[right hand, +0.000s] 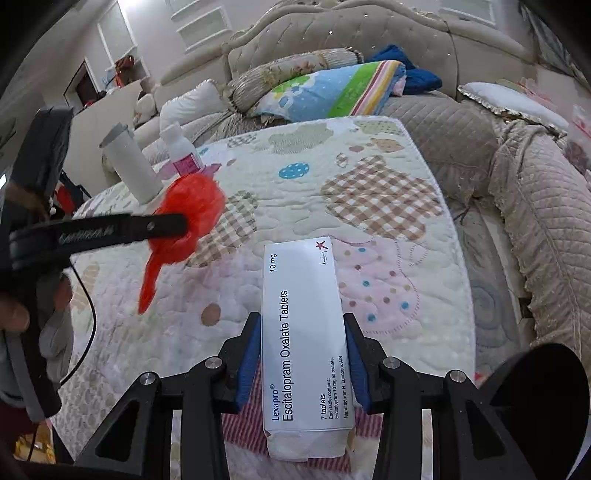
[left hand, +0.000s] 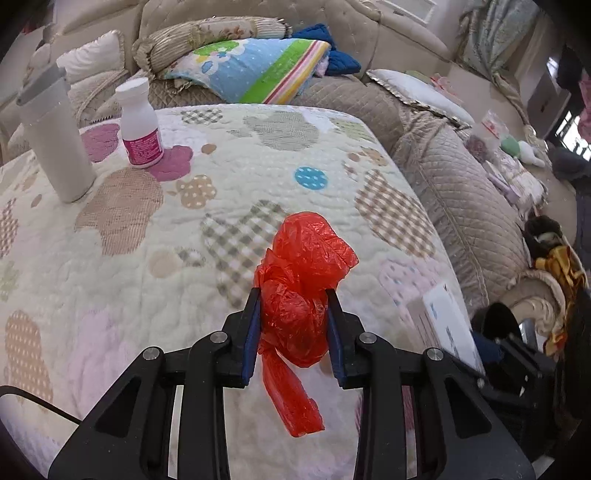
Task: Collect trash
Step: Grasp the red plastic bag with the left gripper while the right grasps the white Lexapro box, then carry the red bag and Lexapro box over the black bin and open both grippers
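Left wrist view: you see a big quilt point(left hand: 229, 155) with soft cloud and flower shapes spread flat across most of the frame. Behind it, along the top, sits a beige sofa point(left hand: 369, 26) with a bright blue and green pillow point(left hand: 255, 70) lying on it. In the upper left of the frame a tall grey cup point(left hand: 55, 136) stands on the quilt. Just beside it stands a small white bottle point(left hand: 140, 125) with a pink label.

In the lower middle of this view, your left gripper point(left hand: 293, 325) is squeezed on a crumpled red plastic bag point(left hand: 303, 288). Both blue pads press its sides. A tail of the bag hangs down below the pads.

In the right wrist view, your right gripper point(right hand: 303, 354) is pinched on a long white medicine box point(right hand: 304, 339) in the lower middle of the frame. The box points up the frame, and its near end sticks out toward the camera. At the left of this view you can see the red bag held in the other gripper, above the quilt.
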Motion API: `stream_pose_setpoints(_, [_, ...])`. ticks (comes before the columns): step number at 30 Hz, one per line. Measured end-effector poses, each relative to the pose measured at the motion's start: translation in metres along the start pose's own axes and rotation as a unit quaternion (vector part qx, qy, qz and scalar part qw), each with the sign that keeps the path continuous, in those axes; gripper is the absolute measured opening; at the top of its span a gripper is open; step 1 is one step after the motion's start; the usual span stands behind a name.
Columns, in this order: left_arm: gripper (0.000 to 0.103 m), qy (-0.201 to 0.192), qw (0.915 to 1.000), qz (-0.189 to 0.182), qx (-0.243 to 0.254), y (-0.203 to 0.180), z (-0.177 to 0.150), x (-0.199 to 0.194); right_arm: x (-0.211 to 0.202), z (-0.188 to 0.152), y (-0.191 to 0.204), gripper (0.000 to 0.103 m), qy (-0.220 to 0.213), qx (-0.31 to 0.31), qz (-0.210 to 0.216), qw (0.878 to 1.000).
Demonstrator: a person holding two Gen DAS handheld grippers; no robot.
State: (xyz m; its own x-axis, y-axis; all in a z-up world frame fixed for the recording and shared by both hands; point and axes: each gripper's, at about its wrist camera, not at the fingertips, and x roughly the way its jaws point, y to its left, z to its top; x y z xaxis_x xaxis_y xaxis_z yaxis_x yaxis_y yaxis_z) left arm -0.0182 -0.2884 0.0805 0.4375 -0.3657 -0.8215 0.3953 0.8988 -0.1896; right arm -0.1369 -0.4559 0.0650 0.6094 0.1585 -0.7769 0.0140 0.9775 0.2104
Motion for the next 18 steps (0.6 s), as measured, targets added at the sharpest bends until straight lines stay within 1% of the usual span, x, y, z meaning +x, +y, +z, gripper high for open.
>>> stream_pose_setpoints(5, [0.029, -0.015, 0.9996, 0.001, 0.024, -0.028, -0.02, -0.019, -0.023, -0.008, -0.002, 0.042, -0.013, 0.008, -0.008, 1.0])
stream_pose_setpoints(9, [0.029, -0.021, 0.9986, -0.003, 0.048, -0.055, -0.032, -0.027, -0.041, -0.015, -0.01, 0.042, -0.021, 0.014, -0.021, 0.999])
stream_pose_setpoints(18, [0.029, -0.026, 0.9958, -0.019, 0.086, -0.104, -0.04, -0.032, -0.075, -0.029, -0.042, 0.042, -0.038, 0.044, -0.051, 0.997])
